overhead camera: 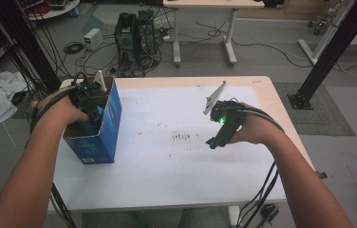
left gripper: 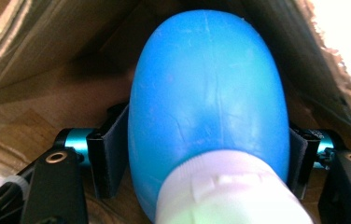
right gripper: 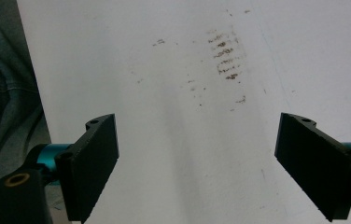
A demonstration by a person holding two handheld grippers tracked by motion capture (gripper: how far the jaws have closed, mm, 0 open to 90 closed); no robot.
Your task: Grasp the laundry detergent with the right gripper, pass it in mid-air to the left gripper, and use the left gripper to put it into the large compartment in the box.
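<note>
Currently my left gripper [left gripper: 206, 163], down inside the blue box [overhead camera: 111, 124], clamps the blue bottle [left gripper: 208, 98] between its jaws, lift-out apparently pending, while my right gripper [right gripper: 215, 158] hangs wide open and empty.

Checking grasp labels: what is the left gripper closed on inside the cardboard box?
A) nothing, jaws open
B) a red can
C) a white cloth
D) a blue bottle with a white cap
D: in the left gripper view the left gripper has both jaws pressed against the sides of the blue bottle, white cap toward the camera, with the cardboard box walls around it.
</note>
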